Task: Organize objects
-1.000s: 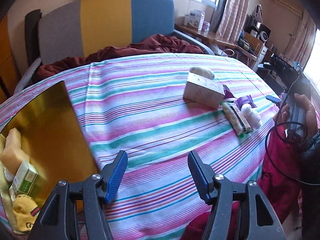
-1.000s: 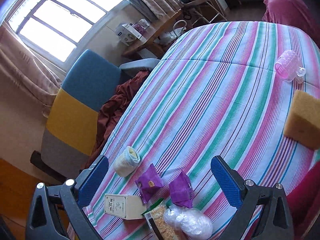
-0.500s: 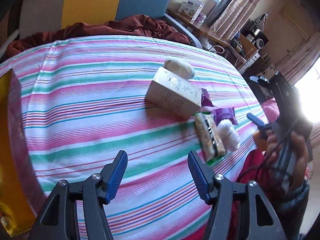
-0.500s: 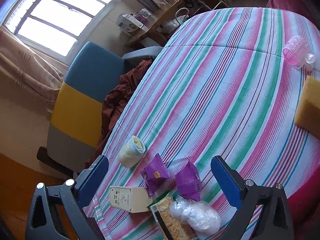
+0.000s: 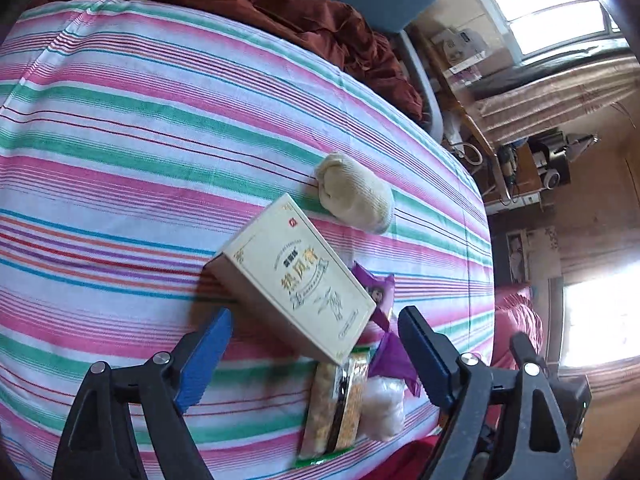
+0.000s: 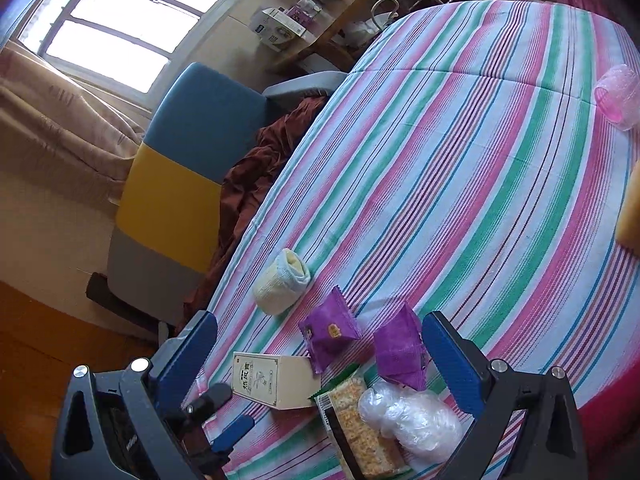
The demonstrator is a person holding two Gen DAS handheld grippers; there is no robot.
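My left claw [image 5: 314,354] was opening, its blue fingers [image 5: 202,360] straddling the near end of the cream box [image 5: 296,276] without pressing it. The box lay flat on the striped table [image 5: 120,140], touching a cracker packet [image 5: 336,396], just beside a rolled sock [image 5: 354,196]. My right claw [image 6: 320,360] hung spread above two purple sachets [image 6: 330,330], empty.

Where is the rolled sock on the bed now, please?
In the left wrist view the rolled sock lies on the striped bedcover, just beyond the cream box, apart from it, toward the far edge near the dark red blanket.
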